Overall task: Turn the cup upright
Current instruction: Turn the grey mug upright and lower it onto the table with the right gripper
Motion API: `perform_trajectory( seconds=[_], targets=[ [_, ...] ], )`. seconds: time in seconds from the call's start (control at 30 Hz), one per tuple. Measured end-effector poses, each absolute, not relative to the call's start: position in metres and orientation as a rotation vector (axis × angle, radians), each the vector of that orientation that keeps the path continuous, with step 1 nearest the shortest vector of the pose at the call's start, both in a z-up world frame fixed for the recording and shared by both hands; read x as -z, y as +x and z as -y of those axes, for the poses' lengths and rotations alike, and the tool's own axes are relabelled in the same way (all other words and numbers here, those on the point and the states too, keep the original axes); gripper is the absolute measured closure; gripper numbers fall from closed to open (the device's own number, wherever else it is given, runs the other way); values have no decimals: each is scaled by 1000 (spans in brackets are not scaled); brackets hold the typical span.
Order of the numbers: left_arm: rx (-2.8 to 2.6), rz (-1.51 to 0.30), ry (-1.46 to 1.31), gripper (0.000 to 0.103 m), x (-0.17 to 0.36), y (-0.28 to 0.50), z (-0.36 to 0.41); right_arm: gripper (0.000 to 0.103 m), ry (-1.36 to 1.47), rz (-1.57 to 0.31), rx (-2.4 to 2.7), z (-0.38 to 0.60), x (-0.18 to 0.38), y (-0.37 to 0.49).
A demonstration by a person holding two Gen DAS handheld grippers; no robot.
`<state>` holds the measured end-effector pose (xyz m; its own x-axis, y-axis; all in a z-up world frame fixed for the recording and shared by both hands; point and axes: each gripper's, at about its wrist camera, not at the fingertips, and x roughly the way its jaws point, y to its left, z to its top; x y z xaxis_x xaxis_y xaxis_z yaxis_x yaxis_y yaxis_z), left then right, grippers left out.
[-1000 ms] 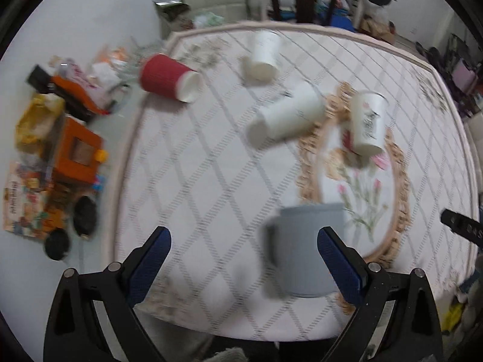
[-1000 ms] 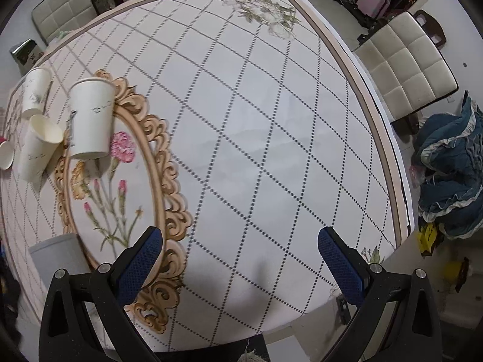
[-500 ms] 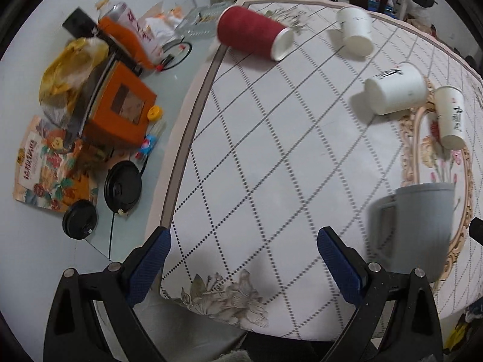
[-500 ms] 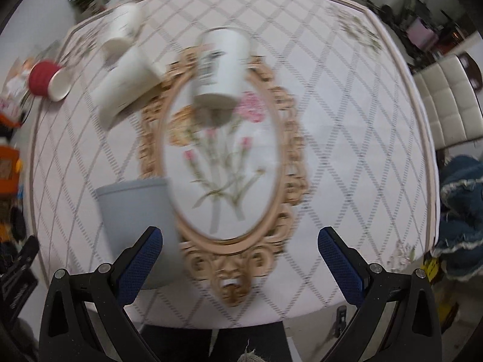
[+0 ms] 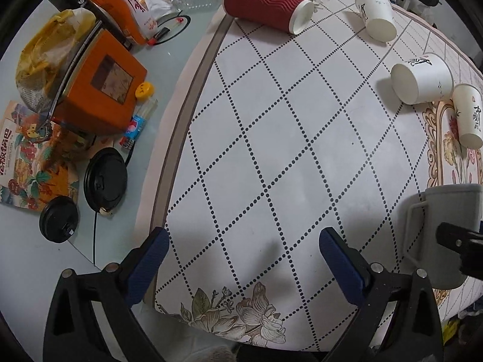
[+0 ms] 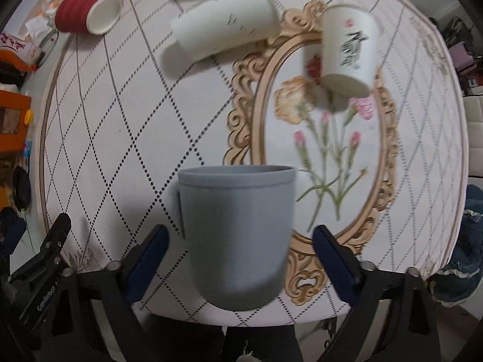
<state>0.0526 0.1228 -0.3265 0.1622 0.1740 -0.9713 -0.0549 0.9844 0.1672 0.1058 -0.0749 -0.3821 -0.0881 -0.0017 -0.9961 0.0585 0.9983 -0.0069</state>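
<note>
A grey mug (image 6: pixel 238 232) stands on the table's near edge with its flat end up and its handle to the left; it also shows in the left wrist view (image 5: pixel 443 229). My right gripper (image 6: pixel 240 241) is open, with a blue finger on each side of the mug and a gap to it. My left gripper (image 5: pixel 244 247) is open and empty over bare tablecloth, left of the mug. A red ribbed cup (image 5: pixel 265 1) and three white paper cups (image 5: pixel 422 78) (image 5: pixel 377 18) (image 5: pixel 468 114) lie on their sides farther back.
The patterned tablecloth (image 5: pixel 286 150) ends close to me. Left of it, on the glass top, stand an orange box (image 5: pixel 99 81), a yellow bag (image 5: pixel 42 54), black lids (image 5: pixel 105 178) and a booklet (image 5: pixel 27 157). A white chair (image 6: pixel 474 138) is at the right.
My right gripper has swung left and come in until the grey mug sits between its fingers. My left gripper has shifted left, so the mug is now at its right edge.
</note>
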Motion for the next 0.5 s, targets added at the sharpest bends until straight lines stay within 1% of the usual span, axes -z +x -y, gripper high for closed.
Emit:
perform_trajectory(
  seconds=[0.13, 0.33, 0.5],
  targets=[
    [-152, -1420, 101, 1, 331, 51, -123, 20, 49, -1693, 84, 78, 395, 109],
    [-137, -1439, 117, 1, 335, 48, -122, 20, 100, -1711, 78, 87, 397, 108],
    [-133, -1466, 101, 1, 334, 48, -122, 20, 235, -1682, 77, 103, 394, 104]
  ],
)
